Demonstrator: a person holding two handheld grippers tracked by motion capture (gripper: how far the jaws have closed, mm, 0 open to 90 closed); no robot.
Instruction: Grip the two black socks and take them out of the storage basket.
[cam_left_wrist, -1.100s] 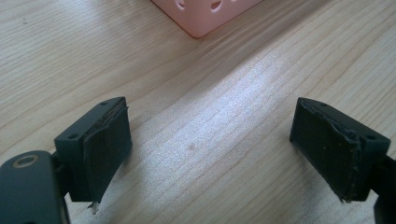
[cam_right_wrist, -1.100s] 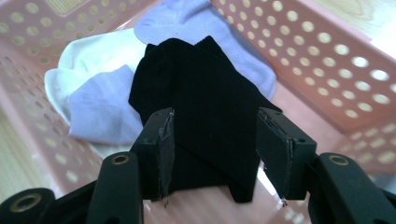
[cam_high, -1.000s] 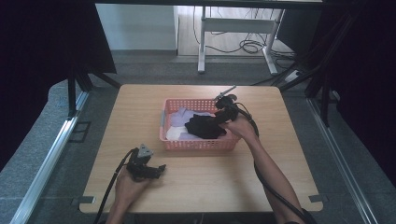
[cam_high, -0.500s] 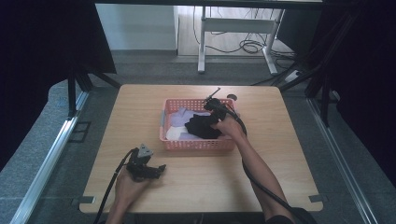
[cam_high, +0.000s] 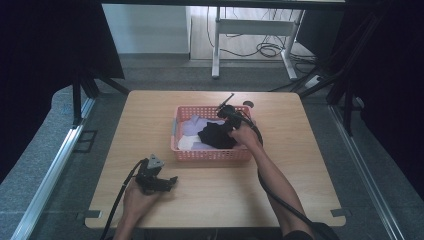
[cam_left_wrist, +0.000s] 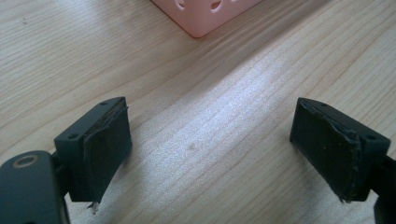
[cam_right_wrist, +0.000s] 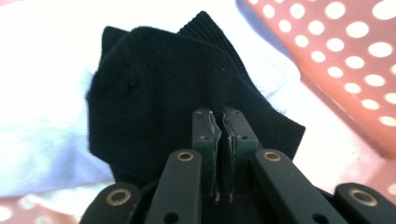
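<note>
Right tongs (cam_right_wrist: 218, 123) have just closed, pinching the black sock (cam_right_wrist: 159, 88) in the basket (cam_high: 210, 154); left tongs (cam_left_wrist: 210, 149) gape wide over the table (cam_left_wrist: 224, 93), lower left.

basket (cam_high: 212, 152): on tabletop (cam_high: 300, 165), middle, toward the far edge | sock (cam_high: 216, 135): in basket, right half, on top of other laundry (cam_high: 192, 126), apparently cloths | right gripper (cam_high: 231, 120): over basket's right part, at the sock | left gripper (cam_high: 167, 183): on tabletop, near-left of basket, well apart
</note>
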